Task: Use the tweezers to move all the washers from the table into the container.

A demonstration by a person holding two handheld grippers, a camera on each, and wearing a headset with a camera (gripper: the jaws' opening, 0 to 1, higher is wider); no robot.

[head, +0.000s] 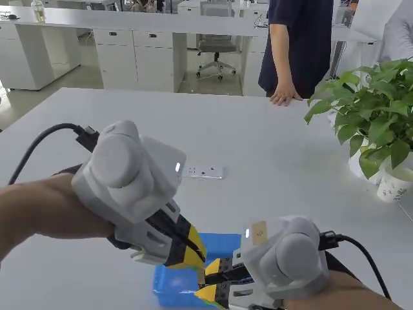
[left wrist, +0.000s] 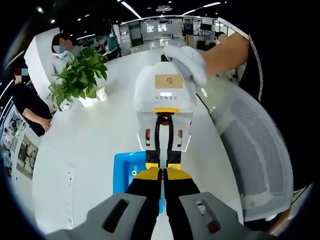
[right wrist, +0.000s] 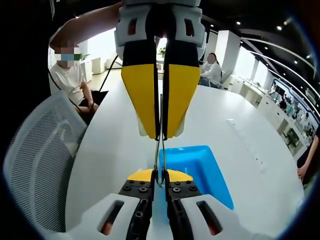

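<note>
Tips of left tool [left wrist: 163,172] and right tool [right wrist: 160,176] together on tweezers [right wrist: 157,155]

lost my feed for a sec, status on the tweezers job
Left tool and right tool tip to tip, both shut on the tweezers. Tips over the blue container. Nothing blocking.
</note>
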